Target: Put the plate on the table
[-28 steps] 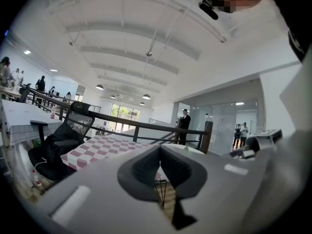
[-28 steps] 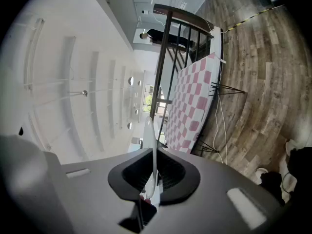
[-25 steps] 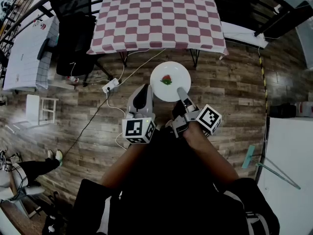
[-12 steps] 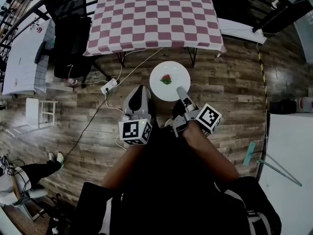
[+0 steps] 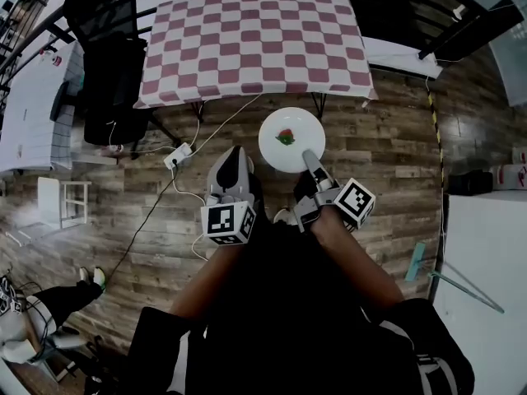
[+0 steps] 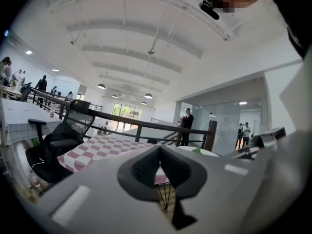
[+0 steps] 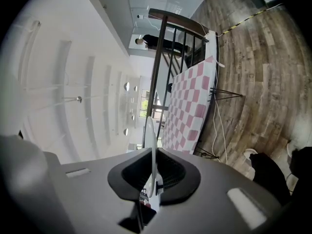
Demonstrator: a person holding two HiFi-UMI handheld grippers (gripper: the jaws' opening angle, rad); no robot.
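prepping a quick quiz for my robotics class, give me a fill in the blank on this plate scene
1. The right gripper is shut on the rim of the white ____.
2. The plate hangs over the wooden ____, short of the table.
3. The table's cloth is ____ in red and white.
4. The left gripper is shut and holds ____.

Missing words: plate; floor; checked; nothing
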